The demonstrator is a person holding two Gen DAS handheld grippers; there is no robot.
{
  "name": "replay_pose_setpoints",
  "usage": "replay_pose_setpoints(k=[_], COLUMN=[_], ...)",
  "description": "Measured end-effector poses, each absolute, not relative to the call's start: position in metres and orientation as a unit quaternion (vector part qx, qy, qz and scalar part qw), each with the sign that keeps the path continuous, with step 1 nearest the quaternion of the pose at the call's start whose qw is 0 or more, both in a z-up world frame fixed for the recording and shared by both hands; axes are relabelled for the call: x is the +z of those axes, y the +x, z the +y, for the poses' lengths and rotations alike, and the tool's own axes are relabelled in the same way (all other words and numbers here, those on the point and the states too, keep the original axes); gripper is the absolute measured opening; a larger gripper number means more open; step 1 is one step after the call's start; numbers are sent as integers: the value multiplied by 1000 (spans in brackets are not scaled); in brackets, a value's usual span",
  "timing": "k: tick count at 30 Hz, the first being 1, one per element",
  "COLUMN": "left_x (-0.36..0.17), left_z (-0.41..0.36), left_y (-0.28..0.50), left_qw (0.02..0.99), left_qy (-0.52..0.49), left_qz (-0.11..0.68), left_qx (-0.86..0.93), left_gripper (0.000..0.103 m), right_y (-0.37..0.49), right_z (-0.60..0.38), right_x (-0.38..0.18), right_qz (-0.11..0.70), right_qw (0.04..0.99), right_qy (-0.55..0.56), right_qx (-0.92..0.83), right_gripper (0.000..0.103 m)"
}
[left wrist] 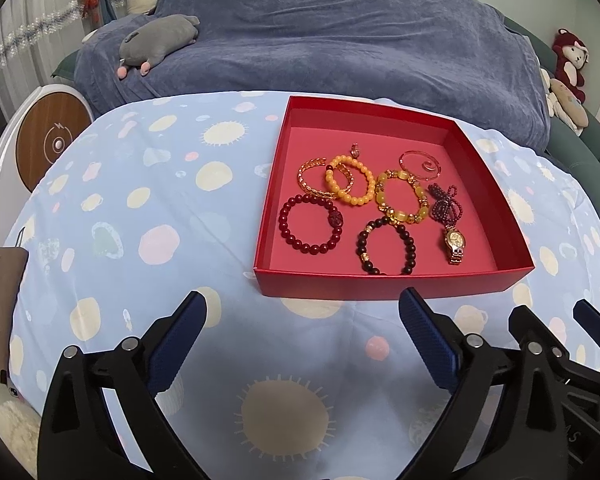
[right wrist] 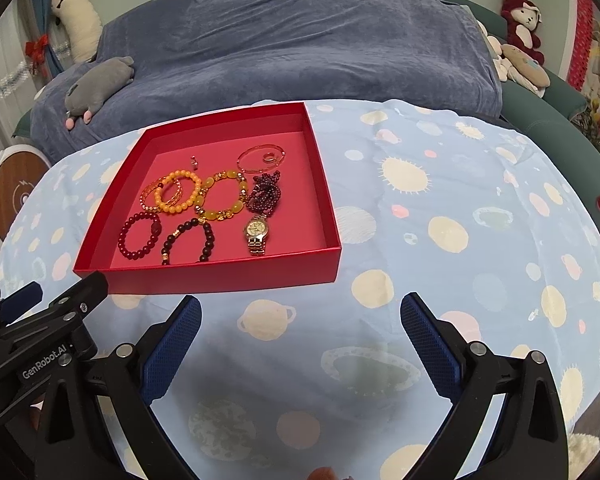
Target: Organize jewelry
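A red box [left wrist: 392, 282] [right wrist: 220, 276] stands on the table and holds several pieces of jewelry: a dark red bead bracelet [left wrist: 286, 227] [right wrist: 125, 240], a dark bracelet [left wrist: 410, 246] [right wrist: 209, 240], an orange bead bracelet [left wrist: 366, 196] [right wrist: 168, 209], a yellow stone bracelet [left wrist: 420, 212] [right wrist: 236, 207], a gold bangle [left wrist: 304, 180], a clear pink bangle [left wrist: 410, 155] [right wrist: 256, 150], purple beads [left wrist: 444, 202] [right wrist: 265, 194] and a gold watch [left wrist: 455, 242] [right wrist: 256, 230]. My left gripper [left wrist: 302, 312] is open and empty before the box. My right gripper [right wrist: 300, 314] is open and empty, right of the left one.
A pale blue cloth with planet prints [left wrist: 140, 208] [right wrist: 460, 220] covers the table. A sofa under a blue blanket [left wrist: 320, 40] stands behind, with a grey plush [left wrist: 156, 42] and more plush toys [right wrist: 520, 32]. A round wooden-topped device [left wrist: 48, 144] sits left.
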State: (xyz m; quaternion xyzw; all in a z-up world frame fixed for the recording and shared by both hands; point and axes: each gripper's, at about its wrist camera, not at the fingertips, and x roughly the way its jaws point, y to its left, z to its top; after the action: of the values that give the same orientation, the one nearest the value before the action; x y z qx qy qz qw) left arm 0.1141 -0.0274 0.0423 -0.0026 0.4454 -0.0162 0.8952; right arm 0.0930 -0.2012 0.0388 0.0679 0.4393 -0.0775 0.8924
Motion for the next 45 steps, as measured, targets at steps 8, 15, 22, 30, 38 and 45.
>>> replay_pose_setpoints(k=[8,15,22,30,38,45], left_x=[42,44,44,45,47,47], left_z=[-28,-30,-32,-31,-31,-28], left_y=[114,113,113,113,113,115], left_qw=[894,895,895,895,896,897], left_qy=[-4,3,9,5,8,8], left_qz=[448,446,446,446,443,441], left_qx=[-16,-16,-18,-18,-13,-7], left_gripper=[96,96,96,96,96,96], right_y=[93,92,91,91,91,91], right_z=[-204,-205,-205,-208,-209,-209], right_x=[41,42,42,43,43,43], right_qz=[436,434,434,433,433,434], right_qw=[893,894,894,894,893,893], right_qy=[67,66,69,73,75,75], right_qx=[-85,-88,-89,-93,-95,-95], right_gripper=[96,96,96,96,96,96])
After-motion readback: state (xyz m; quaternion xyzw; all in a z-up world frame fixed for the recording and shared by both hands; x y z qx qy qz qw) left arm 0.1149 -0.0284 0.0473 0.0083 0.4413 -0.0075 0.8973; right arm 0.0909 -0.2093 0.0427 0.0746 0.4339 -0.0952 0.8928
